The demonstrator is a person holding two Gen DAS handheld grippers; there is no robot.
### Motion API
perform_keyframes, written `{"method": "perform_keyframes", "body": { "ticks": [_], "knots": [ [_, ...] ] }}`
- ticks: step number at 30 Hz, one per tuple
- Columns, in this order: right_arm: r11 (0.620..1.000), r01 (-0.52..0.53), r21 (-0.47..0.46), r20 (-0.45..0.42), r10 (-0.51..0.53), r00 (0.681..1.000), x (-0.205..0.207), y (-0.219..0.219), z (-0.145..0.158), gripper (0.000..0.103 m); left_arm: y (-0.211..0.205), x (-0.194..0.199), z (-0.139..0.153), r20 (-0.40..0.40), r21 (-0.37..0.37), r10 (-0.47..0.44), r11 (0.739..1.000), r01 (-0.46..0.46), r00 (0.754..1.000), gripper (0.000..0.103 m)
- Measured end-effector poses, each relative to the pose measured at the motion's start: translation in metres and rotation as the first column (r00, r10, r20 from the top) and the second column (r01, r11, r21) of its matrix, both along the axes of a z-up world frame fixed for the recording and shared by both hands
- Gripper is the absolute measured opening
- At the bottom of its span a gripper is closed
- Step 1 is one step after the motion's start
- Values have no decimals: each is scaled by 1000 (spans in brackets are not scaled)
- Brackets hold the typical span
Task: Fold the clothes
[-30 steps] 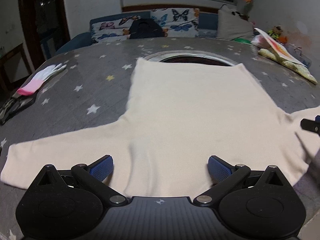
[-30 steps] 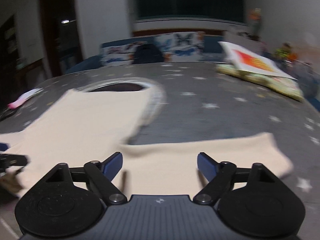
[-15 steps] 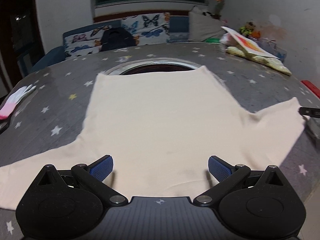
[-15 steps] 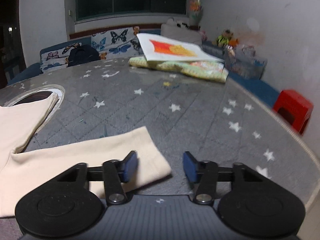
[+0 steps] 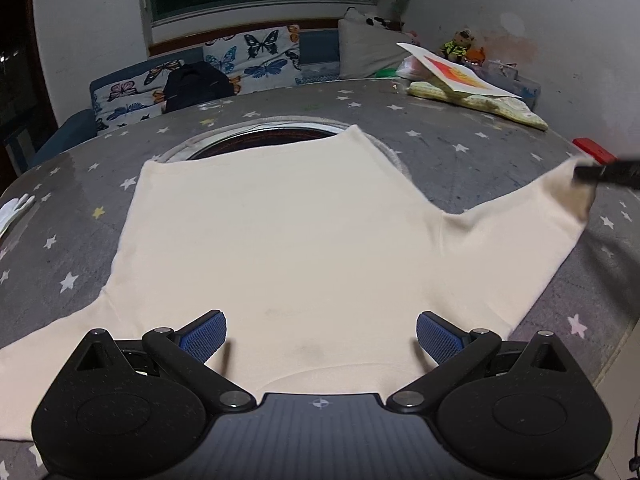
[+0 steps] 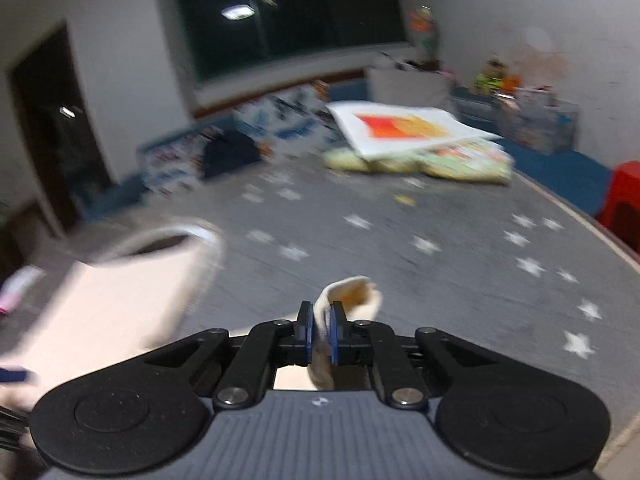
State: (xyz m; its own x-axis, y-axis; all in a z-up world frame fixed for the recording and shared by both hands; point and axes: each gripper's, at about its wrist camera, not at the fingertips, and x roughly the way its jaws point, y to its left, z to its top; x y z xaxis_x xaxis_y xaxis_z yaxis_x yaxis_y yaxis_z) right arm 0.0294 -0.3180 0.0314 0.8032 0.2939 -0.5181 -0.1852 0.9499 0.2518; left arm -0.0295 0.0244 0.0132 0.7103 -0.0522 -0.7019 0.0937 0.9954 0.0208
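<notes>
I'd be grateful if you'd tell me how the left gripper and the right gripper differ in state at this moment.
The left gripper stands open with nothing between its blue pads; the right gripper is shut on the sleeve of the cream top, its jaws having just closed. The left one hovers over the top's near edge by the collar; the right one lifts the sleeve end off the starred table. Both share black linkages and blue pads.

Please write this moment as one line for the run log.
stage: sleeve fold | right hand-held gripper: shut on sleeve cuff, lifted | left hand-held gripper: open over cream sweater | table: sweater flat
</notes>
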Motion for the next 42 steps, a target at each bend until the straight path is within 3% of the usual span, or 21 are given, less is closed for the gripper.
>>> {"method": "perform_keyframes", "body": {
  "ticks": [4, 9, 14, 19, 23, 25, 30, 34, 38, 42],
  "knots": [
    [985, -139, 97, 72, 132, 989, -14, 27, 35, 7, 18, -5, 2, 6, -12, 47, 999, -47, 999, 103],
    [924, -338, 179, 119, 321, 940, -16, 82, 62, 7, 47, -18, 7, 30, -19, 116, 993, -115, 993, 103],
    [857, -479, 189, 108, 466, 878, -10, 149, 62, 7, 82, -33, 10, 43, -28, 204, 979, -203, 978, 103],
    [821, -546, 167, 39, 548, 835, -1, 210, 39, 7, 118, -48, 10, 43, -32, 297, 955, -296, 954, 103],
    [794, -585, 166, -24, 597, 802, 4, 241, 14, 8, 146, -59, 9, 39, -38, 371, 928, -370, 928, 103],
    [784, -594, 181, -48, 610, 791, 3, 249, 4, 13, 158, -66, 7, 38, -35, 406, 914, -404, 913, 103],
    [772, -614, 163, -64, 629, 775, 0, 243, -3, 15, 181, -80, 5, 44, -17, 482, 876, -482, 875, 103],
    [784, -618, 53, -90, 620, 779, -2, 238, -8, 15, 198, -91, 2, 49, -9, 547, 837, -547, 836, 103],
    [781, -624, -41, -165, 610, 775, 1, 245, -32, 15, 216, -99, -1, 47, -10, 612, 790, -613, 789, 103],
    [774, -629, -72, -176, 611, 772, -3, 246, -42, 17, 233, -106, -4, 49, -25, 676, 737, -676, 735, 103]
  ]
}}
